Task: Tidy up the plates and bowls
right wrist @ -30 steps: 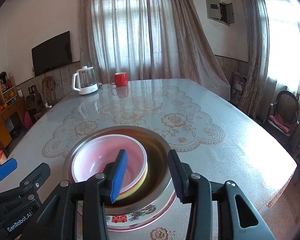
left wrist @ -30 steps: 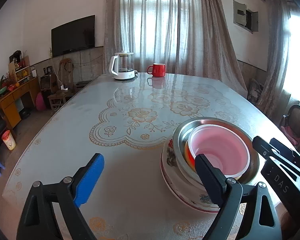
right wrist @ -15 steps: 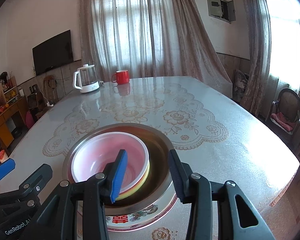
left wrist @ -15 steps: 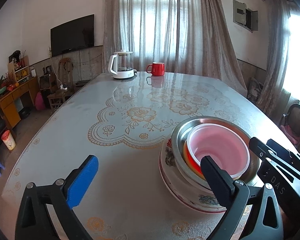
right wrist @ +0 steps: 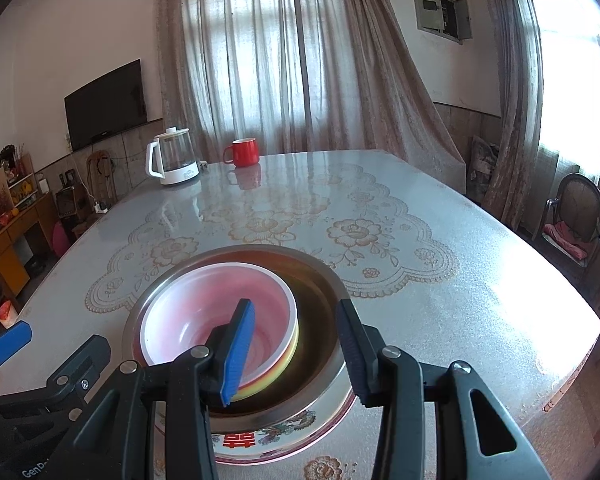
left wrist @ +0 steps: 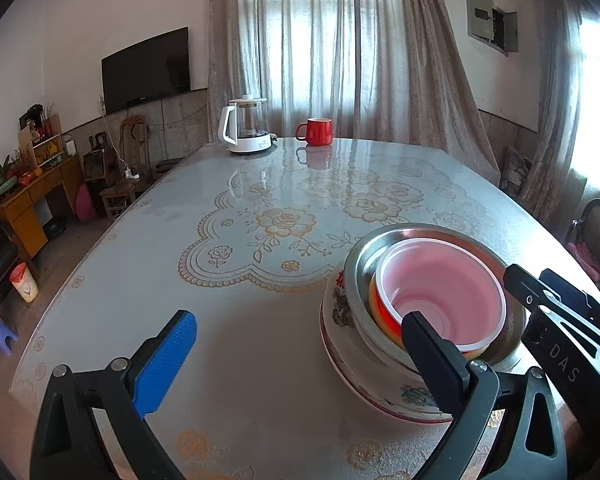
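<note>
Bowls (right wrist: 236,320) seemingly beneath right claw (right wrist: 296,354)

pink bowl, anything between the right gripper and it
Nothing visible. The right gripper hangs open right over the stack, its blue finger above the pink bowl and its black finger over the steel bowl.

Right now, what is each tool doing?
Left tool: wide open, holding nothing.
Right tool: partly open over the stacked bowls, gripping nothing.
</note>
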Demonstrator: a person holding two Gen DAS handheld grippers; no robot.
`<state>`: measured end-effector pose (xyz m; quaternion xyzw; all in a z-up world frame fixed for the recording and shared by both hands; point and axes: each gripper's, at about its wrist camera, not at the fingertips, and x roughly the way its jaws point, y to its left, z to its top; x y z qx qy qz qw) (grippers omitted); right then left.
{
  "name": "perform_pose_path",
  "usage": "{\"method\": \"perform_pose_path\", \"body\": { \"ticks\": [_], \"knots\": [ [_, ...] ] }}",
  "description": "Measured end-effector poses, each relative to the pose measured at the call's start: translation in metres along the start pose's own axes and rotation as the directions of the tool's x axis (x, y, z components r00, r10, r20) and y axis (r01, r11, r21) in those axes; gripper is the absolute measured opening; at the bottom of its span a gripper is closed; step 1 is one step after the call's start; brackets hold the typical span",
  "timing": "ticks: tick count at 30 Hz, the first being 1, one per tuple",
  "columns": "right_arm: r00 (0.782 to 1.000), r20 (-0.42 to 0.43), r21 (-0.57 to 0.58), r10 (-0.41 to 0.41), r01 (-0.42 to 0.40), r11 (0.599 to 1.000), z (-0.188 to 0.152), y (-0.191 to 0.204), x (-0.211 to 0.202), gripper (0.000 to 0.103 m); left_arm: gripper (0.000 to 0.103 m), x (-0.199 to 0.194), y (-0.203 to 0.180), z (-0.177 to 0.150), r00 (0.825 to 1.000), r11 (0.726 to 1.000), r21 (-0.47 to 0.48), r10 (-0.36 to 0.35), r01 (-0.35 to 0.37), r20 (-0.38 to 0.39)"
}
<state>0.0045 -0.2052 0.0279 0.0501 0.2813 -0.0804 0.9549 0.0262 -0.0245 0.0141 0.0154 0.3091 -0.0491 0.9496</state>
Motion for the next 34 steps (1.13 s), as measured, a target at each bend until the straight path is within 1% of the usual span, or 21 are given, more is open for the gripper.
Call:
{"method": "perform_pose_path", "body": {
  "ticks": [8, 20, 26, 30, 32, 34],
  "knots": [
    [1.000, 0.004, 0.002, -0.001, 0.001, 1.000, 0.000, 0.000, 0.000, 0.042, 0.103, -0.002, 0.003, 0.001, 1.000, 1.000, -0.017, -0.006, 0.006, 0.014],
    [1.000, -0.007, 0.004, 0.001, -0.001, 1.000, 0.000, -0.001, 0.004, 0.042, 0.103, 0.003, 0.002, 0.004, 1.000, 0.999, -0.016, -0.031, 0.031, 0.003],
    [1.000, -0.011, 0.004, 0.000, 0.001, 1.000, -0.001, -0.002, 0.006, 0.042, 0.103, 0.005, 0.002, 0.003, 1.000, 1.000, -0.021, -0.021, 0.021, 0.005],
    [1.000, -0.013, 0.007, -0.005, 0.005, 1.000, -0.001, -0.004, 0.009, 0.042, 0.102, 0.005, 0.001, 0.003, 1.000, 1.000, -0.014, -0.014, 0.014, 0.025],
    [1.000, -0.013, 0.007, -0.003, 0.003, 1.000, -0.001, -0.005, 0.009, 0.042, 0.102, 0.007, 0.002, 0.003, 1.000, 1.000, -0.015, -0.013, 0.013, 0.018],
    [1.000, -0.011, 0.004, 0.004, -0.004, 1.000, 0.000, -0.005, 0.009, 0.042, 0.102, 0.010, 0.005, 0.004, 0.999, 0.999, -0.023, -0.035, 0.035, 0.000]
  ]
}}
